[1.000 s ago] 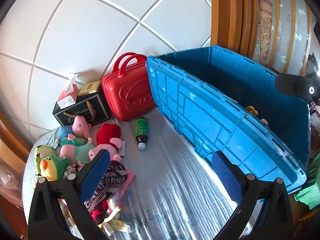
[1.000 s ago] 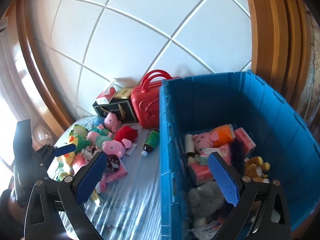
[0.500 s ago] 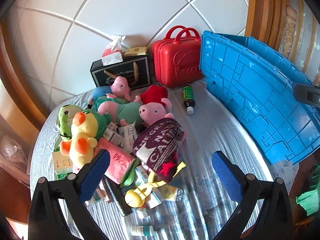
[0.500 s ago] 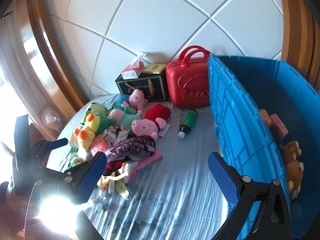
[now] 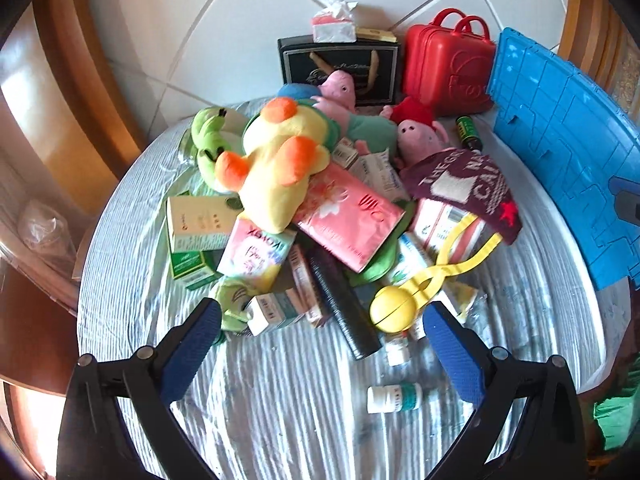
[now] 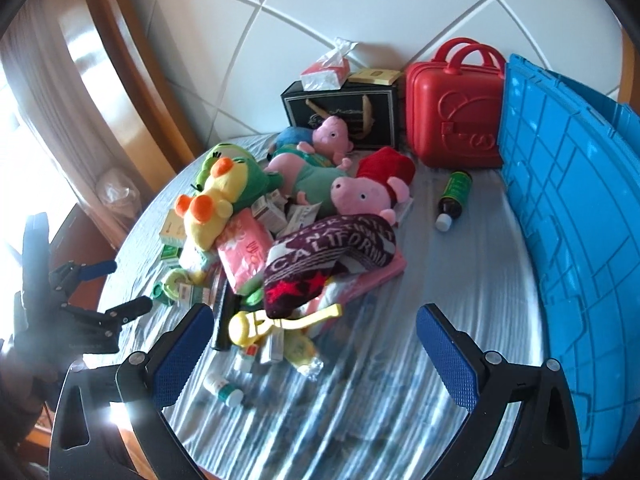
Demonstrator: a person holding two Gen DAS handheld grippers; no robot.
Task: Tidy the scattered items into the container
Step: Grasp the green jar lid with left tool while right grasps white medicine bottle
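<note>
Both tools stand wide apart and hold nothing. Left tool (image 5: 320,344) hangs low over the near edge of the heap on the table (image 5: 280,420), its blue pads flanking a small white box (image 5: 270,312), a black cylinder (image 5: 344,304) and a yellow scoop tongs (image 5: 416,284). Right tool (image 6: 314,344) hovers over bare striped cloth, between the heap and the blue container (image 6: 572,240), which stands at the right edge of the table (only its ribbed outer wall shows).

The scattered items lie in one pile left of the container: a yellow duck plush (image 5: 280,160) on top of a pink packet (image 5: 348,212), a green frog plush (image 5: 210,140) beside it, a pink pig plush (image 6: 364,196), and a maroon towel (image 6: 332,264) draped over the tongs' handles. One green bottle (image 6: 454,196) lies apart, between the pile and the container. A small white bottle (image 5: 394,398) lies alone near the left tool. Against the wall stand a red case (image 6: 452,116) and a black box (image 6: 344,112).
</note>
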